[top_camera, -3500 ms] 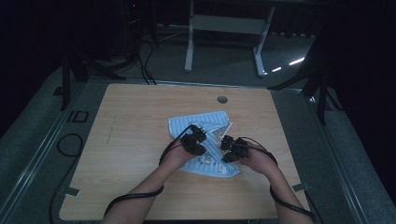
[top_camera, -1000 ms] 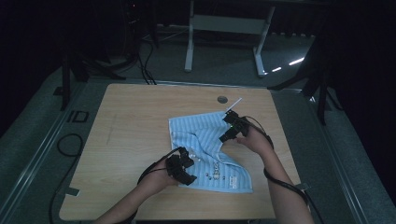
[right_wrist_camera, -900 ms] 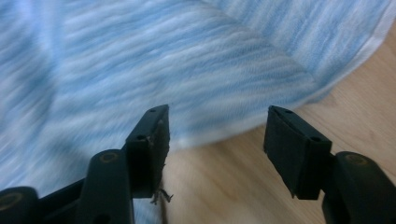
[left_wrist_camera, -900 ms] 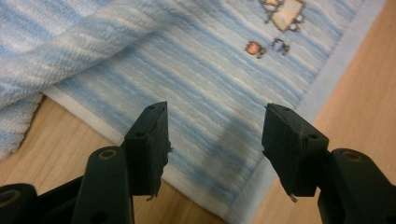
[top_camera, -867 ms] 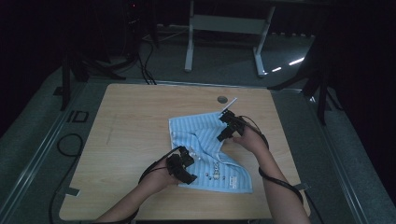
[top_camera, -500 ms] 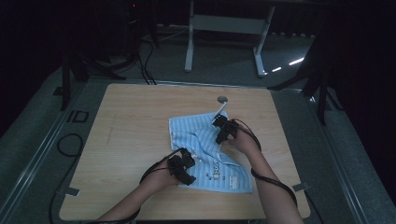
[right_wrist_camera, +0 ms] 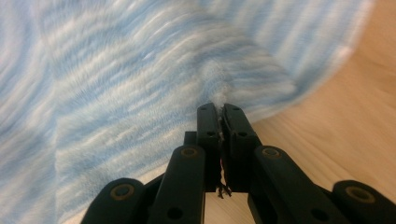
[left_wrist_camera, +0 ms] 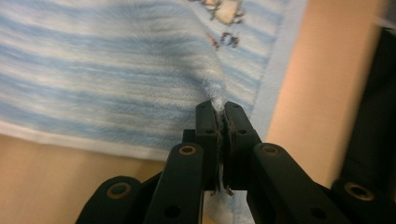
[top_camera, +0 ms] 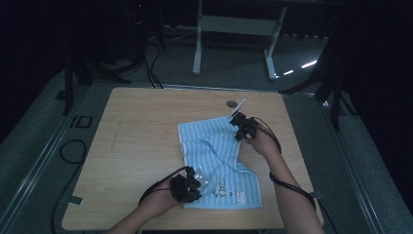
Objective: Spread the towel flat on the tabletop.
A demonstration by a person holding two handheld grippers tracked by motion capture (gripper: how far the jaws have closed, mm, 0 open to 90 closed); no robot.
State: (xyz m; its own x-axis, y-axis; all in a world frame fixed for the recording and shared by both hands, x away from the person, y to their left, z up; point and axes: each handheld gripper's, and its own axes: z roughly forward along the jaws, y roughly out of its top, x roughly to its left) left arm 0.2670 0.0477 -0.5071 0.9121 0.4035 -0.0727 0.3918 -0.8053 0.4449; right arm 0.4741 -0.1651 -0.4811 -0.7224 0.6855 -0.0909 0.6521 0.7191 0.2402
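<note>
The striped blue towel [top_camera: 214, 163] lies near the middle of the high view, spread across the wooden table [top_camera: 136, 146]. A few seconds back both grippers were bunched together over a crumpled heap; since then they've pulled apart, and the cloth has opened out between them. The left gripper [top_camera: 187, 187] sits low, at the towel's near edge, its jaws pressed together on a tuft of pile just by the little printed figure [left_wrist_camera: 224, 11]. The right gripper [top_camera: 237, 122] has carried its corner toward the upper right, up by the round table grommet [top_camera: 232, 103], and pinches terry too. A ridge still runs down the middle, so I'd judge the spreading mostly done, with smoothing left.
</note>
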